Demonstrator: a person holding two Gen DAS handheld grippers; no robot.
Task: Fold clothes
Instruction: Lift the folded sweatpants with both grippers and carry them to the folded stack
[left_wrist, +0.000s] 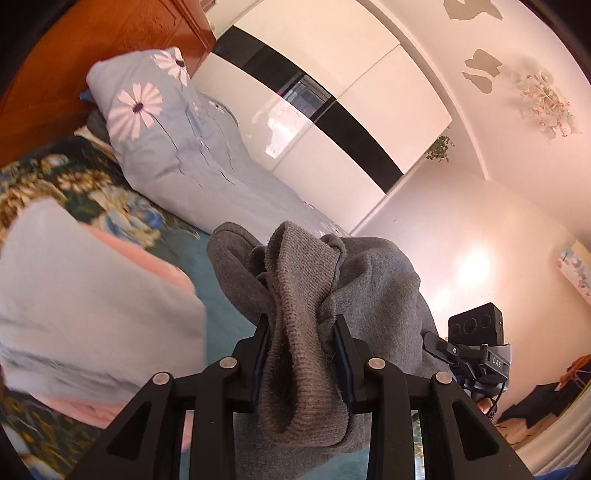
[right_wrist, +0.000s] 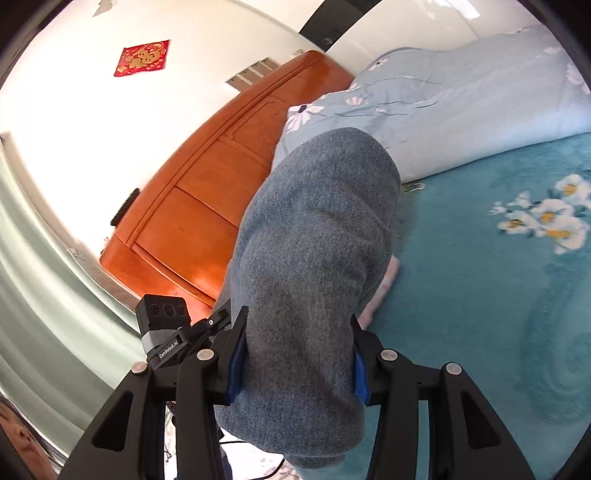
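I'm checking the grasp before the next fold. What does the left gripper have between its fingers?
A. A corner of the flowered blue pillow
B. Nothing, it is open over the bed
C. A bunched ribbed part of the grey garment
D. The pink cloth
C: in the left wrist view the left gripper is shut on a bunched ribbed band of the grey garment, while the pillow lies apart behind it.

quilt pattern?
Light blue quilt with white daisies; clearest in left wrist view.
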